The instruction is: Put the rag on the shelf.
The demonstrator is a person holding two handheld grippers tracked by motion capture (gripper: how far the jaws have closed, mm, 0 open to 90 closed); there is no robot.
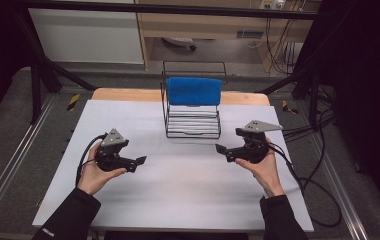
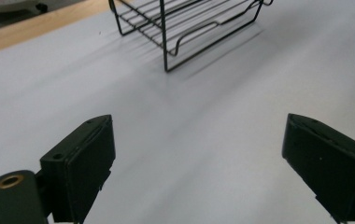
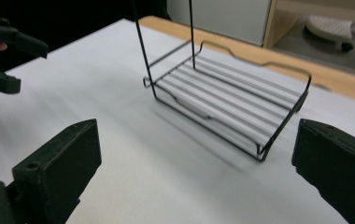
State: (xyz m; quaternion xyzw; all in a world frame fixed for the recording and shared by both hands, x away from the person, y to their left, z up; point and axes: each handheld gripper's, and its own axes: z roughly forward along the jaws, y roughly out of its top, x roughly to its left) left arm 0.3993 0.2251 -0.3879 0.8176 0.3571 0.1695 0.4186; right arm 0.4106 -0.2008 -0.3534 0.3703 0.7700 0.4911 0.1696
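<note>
Sleeved forearms enter at the near edge of a white table [image 1: 178,200], each hand holding a gripper low over it: the left gripper [image 1: 139,161] and right gripper [image 1: 221,148] both have jaws spread wide with nothing between them, tips turned toward each other. Beyond and between them, at the far middle, stands a black wire rack [image 1: 193,120] of thin rods, a blue towel [image 1: 194,90] draped over its top bar. A careless reach could likely tip the light rack or drag the towel off.
</note>
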